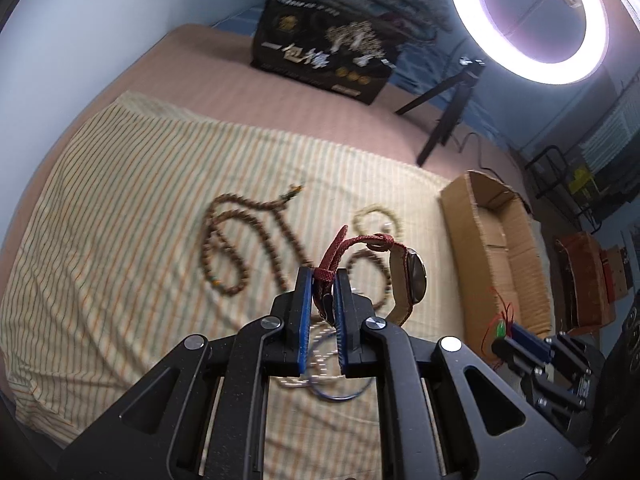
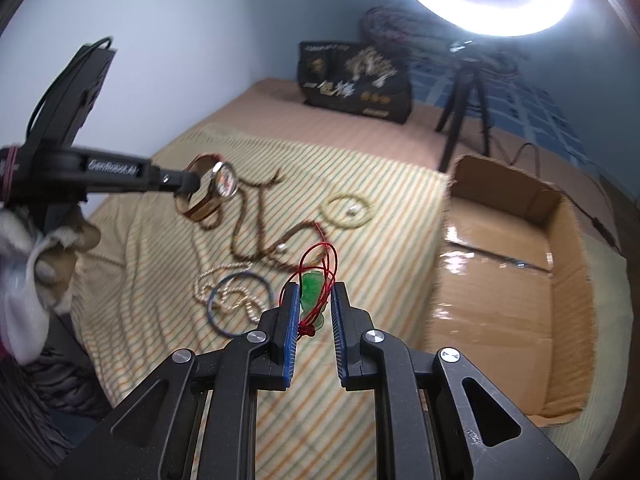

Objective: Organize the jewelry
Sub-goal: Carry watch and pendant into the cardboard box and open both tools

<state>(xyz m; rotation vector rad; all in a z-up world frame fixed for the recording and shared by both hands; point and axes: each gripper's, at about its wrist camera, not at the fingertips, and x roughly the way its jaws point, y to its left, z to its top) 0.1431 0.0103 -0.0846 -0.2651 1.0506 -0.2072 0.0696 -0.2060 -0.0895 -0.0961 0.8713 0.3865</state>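
Left gripper [image 1: 322, 280] clamps the red woven strap of a round-faced wristwatch [image 1: 410, 278], lifted above the striped cloth [image 1: 120, 240]. Right gripper [image 2: 314, 300] pinches a green jade pendant on red cord [image 2: 312, 288], beside the open cardboard box [image 2: 520, 280].

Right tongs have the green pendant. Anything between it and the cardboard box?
Nothing visible. The jade-green pendant hangs on its red cord between the right tongs, and the open cardboard box sits just to the right with only striped cloth between them.
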